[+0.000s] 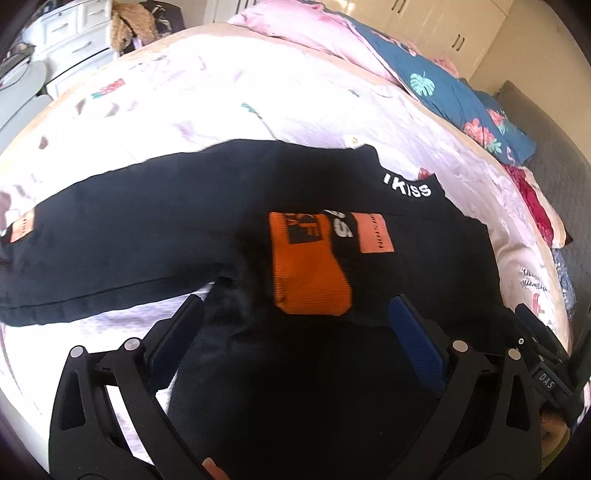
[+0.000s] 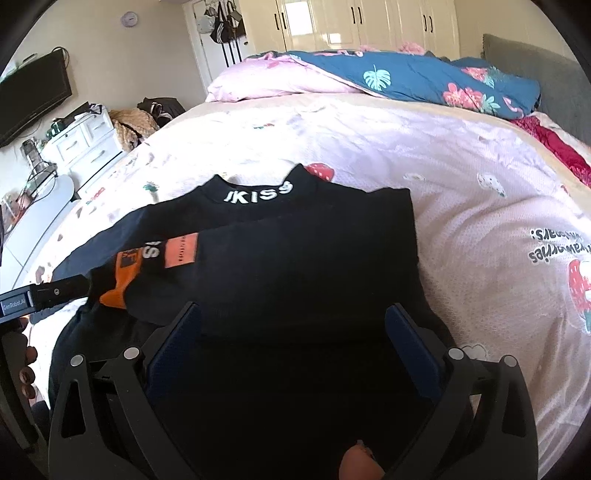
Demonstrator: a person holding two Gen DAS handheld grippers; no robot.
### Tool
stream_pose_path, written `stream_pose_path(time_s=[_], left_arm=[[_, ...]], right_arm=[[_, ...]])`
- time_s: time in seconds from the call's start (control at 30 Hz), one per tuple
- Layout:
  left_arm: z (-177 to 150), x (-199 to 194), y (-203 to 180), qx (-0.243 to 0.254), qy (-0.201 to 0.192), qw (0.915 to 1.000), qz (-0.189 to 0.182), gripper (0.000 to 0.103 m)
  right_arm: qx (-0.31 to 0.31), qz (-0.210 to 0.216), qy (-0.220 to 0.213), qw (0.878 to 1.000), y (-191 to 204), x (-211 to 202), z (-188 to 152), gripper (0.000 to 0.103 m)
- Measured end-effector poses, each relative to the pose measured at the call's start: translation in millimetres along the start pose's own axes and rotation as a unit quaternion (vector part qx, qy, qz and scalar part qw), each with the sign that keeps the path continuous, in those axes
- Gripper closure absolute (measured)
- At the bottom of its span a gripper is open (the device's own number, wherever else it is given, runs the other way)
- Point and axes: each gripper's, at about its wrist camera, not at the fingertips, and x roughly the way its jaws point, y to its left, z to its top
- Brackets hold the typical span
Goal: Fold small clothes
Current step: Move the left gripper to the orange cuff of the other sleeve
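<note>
Black top [image 2: 295, 258] flat on bed [image 2: 461, 184], beneath both open claws

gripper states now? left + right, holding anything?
Left gripper: open, jaws wide over the black top, pads not pressing it; nothing held.
Right gripper: open, jaws wide over the same top; nothing held.

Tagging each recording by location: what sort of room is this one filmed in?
A home bedroom, most likely: a bed with a folded blue floral quilt, tall cream wardrobes behind it, and a white dresser.
</note>
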Motion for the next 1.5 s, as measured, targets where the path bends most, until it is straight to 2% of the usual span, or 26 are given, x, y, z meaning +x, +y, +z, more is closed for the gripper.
stream_pose_path(time_s=[0.47, 0.83, 1.2, 1.5], left_arm=[[-4, -30, 46, -0.039, -0.025, 0.9988, 0.016, 0.009], [-4, -53, 93, -0.077, -0.048, 0.9949, 0.044, 0.009], [-11, -66, 123, -0.099, -0.057, 0.992, 0.053, 0.009], [-18, -81, 175, -0.163, -0.074, 0.9799, 0.089, 0.009]], right_arm=[[-0.057, 0.006, -0.026, 0.998, 74, -16, 7, 0.004], [-0.093, 0.013, -0.033, 0.995, 113, -21, 10, 0.004], [-0.128, 0.033, -0.041, 0.99, 160, -26, 13, 0.004], [-0.155, 0.054, -0.034, 0.986, 196, -26, 4, 0.004]])
